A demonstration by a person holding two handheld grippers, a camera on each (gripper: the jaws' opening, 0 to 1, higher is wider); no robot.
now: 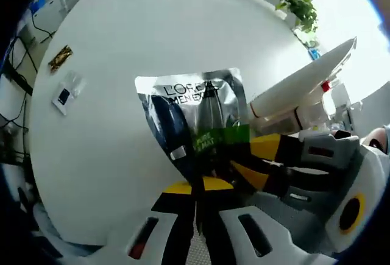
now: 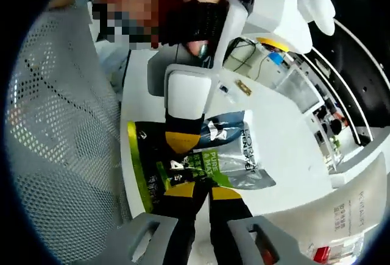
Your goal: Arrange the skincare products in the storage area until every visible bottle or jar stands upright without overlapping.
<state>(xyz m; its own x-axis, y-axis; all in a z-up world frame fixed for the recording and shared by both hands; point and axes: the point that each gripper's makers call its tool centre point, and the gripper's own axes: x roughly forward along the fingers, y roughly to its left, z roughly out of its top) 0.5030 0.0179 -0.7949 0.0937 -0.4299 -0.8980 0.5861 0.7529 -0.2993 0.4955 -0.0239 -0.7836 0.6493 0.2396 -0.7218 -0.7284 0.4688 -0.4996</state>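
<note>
A silver and dark blue L'Oreal Men Expert pouch (image 1: 195, 103) with a green band hangs above the white round table (image 1: 122, 27). My left gripper (image 1: 196, 187) is shut on its lower corner. My right gripper (image 1: 245, 158) comes in from the right and pinches the pouch's green edge. In the right gripper view the pouch (image 2: 237, 149) lies crosswise between the two tools. The right gripper (image 2: 204, 190) is shut on it from below, and the left gripper (image 2: 181, 140), held by a gloved hand (image 2: 198, 18), grips it from above.
A small gold sachet (image 1: 60, 58) and a white sachet with a blue square (image 1: 66, 89) lie near the table's left edge. A long white package (image 1: 304, 82) rises at the right, beyond it a potted plant (image 1: 300, 9). A grey mesh chair (image 2: 55, 125) stands beside the table (image 2: 286, 131).
</note>
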